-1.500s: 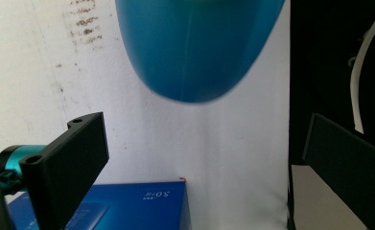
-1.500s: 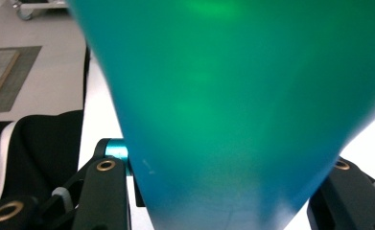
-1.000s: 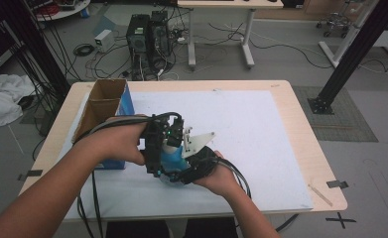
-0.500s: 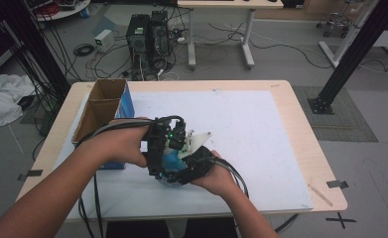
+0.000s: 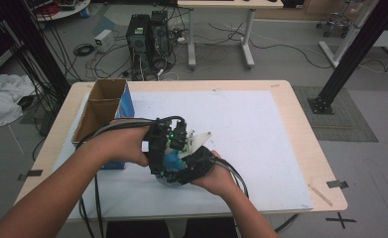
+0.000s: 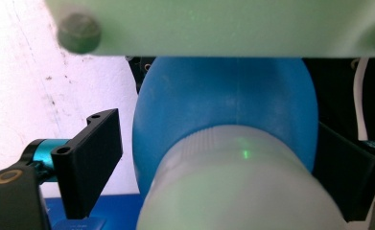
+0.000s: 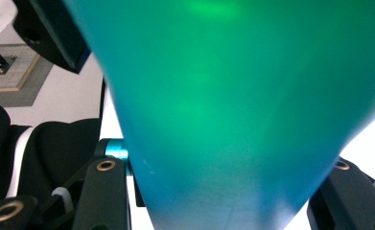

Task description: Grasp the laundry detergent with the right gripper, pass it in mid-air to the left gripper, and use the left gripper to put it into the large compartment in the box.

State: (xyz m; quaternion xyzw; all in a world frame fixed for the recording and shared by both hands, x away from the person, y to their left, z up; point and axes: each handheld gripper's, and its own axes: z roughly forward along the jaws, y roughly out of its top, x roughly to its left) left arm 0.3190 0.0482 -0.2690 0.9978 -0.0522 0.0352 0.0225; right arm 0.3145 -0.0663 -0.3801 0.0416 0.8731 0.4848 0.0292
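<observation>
Blue bottle (image 6: 223,100) was clamped by right gripper (image 7: 223,201) | left gripper (image 6: 218,158) jaws were just closing around its white cap (image 6: 238,187), left jaw not yet touching | white mat (image 5: 251,124)

Open cardboard box (image 5: 101,110) at table's (image 5: 300,144) left edge; computer towers (image 5: 149,37), prob. PCs, behind.

My blue bottle (image 6: 223,110), with its ribbed whitish cap (image 6: 238,187), hangs tilted above the table's (image 5: 291,124) near edge, left of centre.
</observation>
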